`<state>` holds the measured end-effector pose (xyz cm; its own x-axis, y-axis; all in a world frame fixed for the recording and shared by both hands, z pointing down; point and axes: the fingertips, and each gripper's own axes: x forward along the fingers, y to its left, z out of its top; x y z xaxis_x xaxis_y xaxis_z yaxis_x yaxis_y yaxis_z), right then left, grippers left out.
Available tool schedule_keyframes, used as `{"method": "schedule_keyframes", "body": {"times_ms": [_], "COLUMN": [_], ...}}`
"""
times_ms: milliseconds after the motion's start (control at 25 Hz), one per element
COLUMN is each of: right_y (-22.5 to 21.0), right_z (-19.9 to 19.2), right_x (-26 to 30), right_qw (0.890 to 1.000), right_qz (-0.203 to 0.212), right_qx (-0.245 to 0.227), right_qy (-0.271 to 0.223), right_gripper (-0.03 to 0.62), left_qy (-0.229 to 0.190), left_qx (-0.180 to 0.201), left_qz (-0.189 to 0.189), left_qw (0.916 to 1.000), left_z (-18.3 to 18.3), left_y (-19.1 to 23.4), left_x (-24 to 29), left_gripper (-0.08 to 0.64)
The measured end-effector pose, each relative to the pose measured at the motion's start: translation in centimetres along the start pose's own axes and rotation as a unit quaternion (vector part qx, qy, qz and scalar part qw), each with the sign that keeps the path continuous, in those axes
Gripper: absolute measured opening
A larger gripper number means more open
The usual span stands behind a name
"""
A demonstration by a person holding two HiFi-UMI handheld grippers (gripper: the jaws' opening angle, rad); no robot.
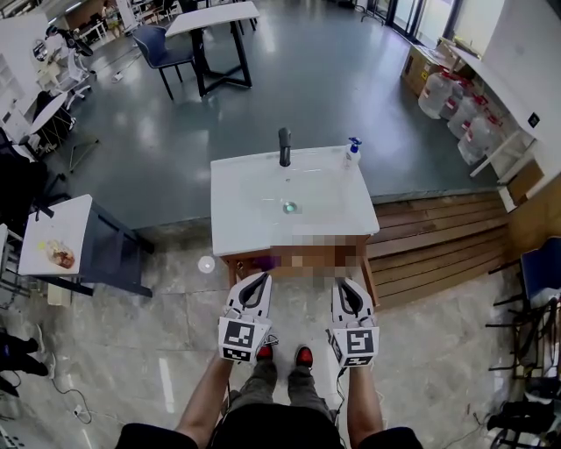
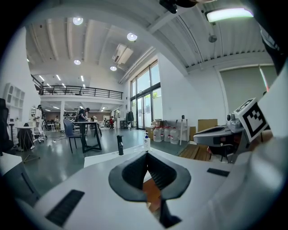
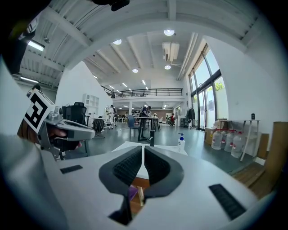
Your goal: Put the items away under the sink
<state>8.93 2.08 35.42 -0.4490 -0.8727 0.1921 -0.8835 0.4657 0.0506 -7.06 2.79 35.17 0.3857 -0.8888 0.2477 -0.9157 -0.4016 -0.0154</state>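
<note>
A white sink top (image 1: pixel 254 219) sits on a wooden cabinet (image 1: pixel 368 276) right in front of me, with a black faucet (image 1: pixel 285 147) and a blue-capped soap bottle (image 1: pixel 352 151) at its back edge. Something purple (image 1: pixel 267 260) shows in the open cabinet front under the sink. My left gripper (image 1: pixel 263 277) and right gripper (image 1: pixel 344 282) hang side by side just short of the cabinet, both pointing at it. Both are shut, with nothing between the jaws. In the left gripper view the left gripper (image 2: pixel 147 153) points over the sink top; the right gripper view shows the right gripper (image 3: pixel 143 147) doing the same.
A small white side table (image 1: pixel 57 237) with a plate stands at the left. A white round object (image 1: pixel 206 264) lies on the floor by the cabinet. A wooden platform (image 1: pixel 438 232) runs off to the right, with water jugs (image 1: pixel 456 105) beyond. A black-legged table (image 1: pixel 215 22) and blue chair (image 1: pixel 162 48) stand behind.
</note>
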Motion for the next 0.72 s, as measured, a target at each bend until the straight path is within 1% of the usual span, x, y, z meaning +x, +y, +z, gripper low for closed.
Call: {"method": "schedule_keyframes", "body": {"times_ms": [240, 440, 600, 720], "right_y": [0.6, 0.2, 0.0, 0.0], "right_z": [0.7, 1.1, 1.6, 2.3], "right_x": [0.1, 0.2, 0.3, 0.8], "right_qw": [1.0, 0.999, 0.998, 0.996], "right_qz": [-0.01, -0.04, -0.069, -0.086], "right_qx": [-0.003, -0.006, 0.0, 0.001], "right_qy": [-0.001, 0.001, -0.004, -0.011], "right_gripper": [0.04, 0.04, 0.04, 0.04], "left_qy": [-0.003, -0.013, -0.023, -0.034], "left_qx": [-0.008, -0.004, 0.007, 0.011], "left_qz": [-0.012, -0.034, -0.049, -0.065], "left_qw": [0.9999, 0.9993, 0.9985, 0.9972], "left_z": [0.2, 1.0, 1.4, 2.8], "left_y": [0.7, 1.3, 2.2, 2.7], "left_x": [0.3, 0.9, 1.5, 2.2], "left_gripper": [0.008, 0.008, 0.008, 0.006]}}
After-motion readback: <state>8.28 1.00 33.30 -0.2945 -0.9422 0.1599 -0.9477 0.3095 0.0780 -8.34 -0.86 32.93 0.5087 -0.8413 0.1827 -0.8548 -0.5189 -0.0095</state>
